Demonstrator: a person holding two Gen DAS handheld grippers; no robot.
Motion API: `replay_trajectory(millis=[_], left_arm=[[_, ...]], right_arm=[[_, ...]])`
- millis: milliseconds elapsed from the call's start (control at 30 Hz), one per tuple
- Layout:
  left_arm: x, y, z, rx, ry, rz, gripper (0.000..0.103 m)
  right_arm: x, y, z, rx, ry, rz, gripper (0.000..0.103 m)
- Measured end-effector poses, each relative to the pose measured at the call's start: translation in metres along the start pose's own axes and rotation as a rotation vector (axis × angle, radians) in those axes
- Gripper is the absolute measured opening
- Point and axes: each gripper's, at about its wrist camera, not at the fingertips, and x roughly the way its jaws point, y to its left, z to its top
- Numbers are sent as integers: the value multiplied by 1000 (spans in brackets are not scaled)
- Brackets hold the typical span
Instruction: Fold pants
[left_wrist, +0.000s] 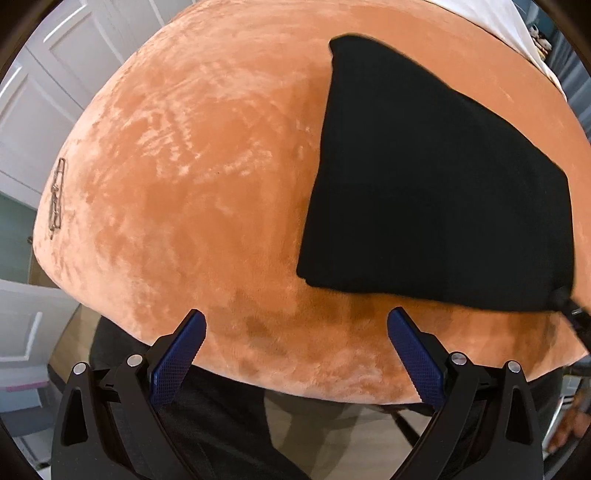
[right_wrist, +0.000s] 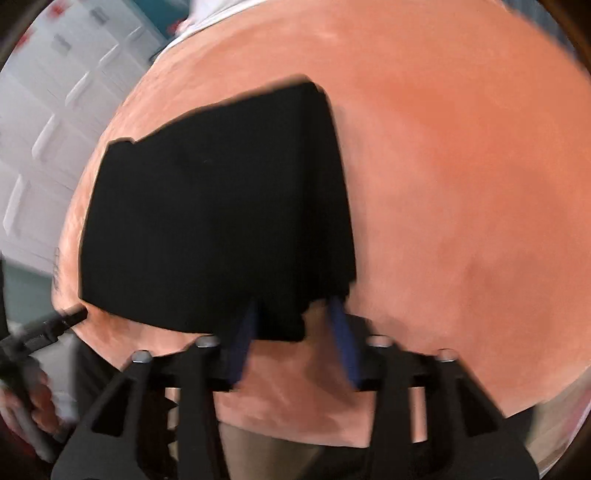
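A: Left wrist view first — where do the pants sit? (left_wrist: 436, 184)

B: Folded into a compact black block, flat on the orange plush blanket (left_wrist: 207, 177), ahead of the left gripper (left_wrist: 295, 317) and off to its right. Their near edge lies just beyond the right fingertip, not touching it.

A: And that gripper's state?

B: Released. Its two blue-padded fingers (left_wrist: 177, 358) stand wide apart with only blanket between them, hovering over the near edge of the surface.

A: What about the right wrist view?

B: It is smeared by motion blur. The pants (right_wrist: 214, 221) fill the area ahead and to the left of the right gripper (right_wrist: 291, 314). A small flap of the black cloth hangs down at the near edge, between the blue fingers (right_wrist: 242, 347).

A: So it is grasping the cloth?

B: I cannot tell. The fingers have a visible gap between them, and the flap lies against the left one, but the blur hides whether anything is pinched.

A: Can each tool see the other?

B: Yes. In the left wrist view a dark tip of the right gripper (left_wrist: 572, 314) shows at the pants' near right corner. In the right wrist view the left gripper (right_wrist: 55, 325) appears at far left, near the pants' near left corner, with a hand (right_wrist: 33, 402) around its handle.

A: Anything further out?

B: White panelled doors (left_wrist: 44, 92) beyond the blanket on the left, a thin embroidered mark (left_wrist: 57, 199) near the blanket's left edge, and white fabric (left_wrist: 491, 18) at the far top right.
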Motion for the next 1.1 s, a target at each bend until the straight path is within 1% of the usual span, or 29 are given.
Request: replay_trajectory(millis=[33,67,100,133,200,267,300,333,400,467,500,533,600,633,667,700,767,800,833,867,900,933,967,1000,1100], left_arm=[[-3,1,-1,0,-14,10,97],[-3,3,-3,-3,-21,14,97],[-8,5,-3,-14,-39,10,97],[-11,4,-4,-21,-50,1,97],[-26,0,0,-32,-90,-39,97],[-37,-7,7,-27,-126,-77,97],[-40,-13,13,-16,-145,-87,97],[-40,-17,18,-3,-150,-85,97],[-27,-30,31,47,-145,-34,97],[-6,-35,42,65,-102,59,97],[5,-34,45,64,-77,76,97],[18,-29,48,54,-49,75,98],[30,-23,49,28,-25,41,98],[34,-18,51,5,-23,6,98],[35,-15,51,-10,-22,-16,98],[35,-12,52,-14,-19,-26,98],[35,-9,53,-14,-9,-44,98],[32,-6,53,-14,-16,-50,98],[27,-3,52,-17,-32,-58,98],[22,-1,51,-21,-44,-57,98],[15,1,50,-28,-57,-53,98],[10,3,49,-35,-68,-51,98],[2,3,48,-41,-86,-63,98],[-3,2,47,-43,-97,-75,98],[-21,-11,46,-32,-129,-96,98]], right_arm=[[-11,-2,-2,45,-34,44,42],[-27,2,-3,47,-89,39,42],[-39,9,-2,25,-133,12,43],[-51,20,0,-20,-174,-15,43],[-65,44,8,-112,-218,-30,43],[-69,75,20,-224,-239,-55,43],[-65,84,29,-255,-247,-57,43],[-60,94,36,-276,-246,-42,43],[-44,109,50,-305,-216,-25,42],[-24,122,65,-353,-192,-39,42],[-7,129,72,-380,-174,-65,42],[3,130,78,-396,-156,-76,42],[35,133,92,-420,-108,-121,42],[56,128,101,-428,-64,-159,42],[71,123,106,-425,-30,-177,41],[81,112,116,-403,-28,-147,41],[76,107,130,-354,-30,-111,39],[65,106,137,-306,-41,-77,41],[47,102,142,-262,-84,-45,42],[25,94,144,-232,-138,-25,42],[10,86,143,-213,-171,-15,45],[-6,72,140,-186,-200,-10,45],[-17,59,135,-169,-215,-12,45],[-28,39,128,-147,-223,-33,45],[-35,-8,103,-124,-195,-91,46]])
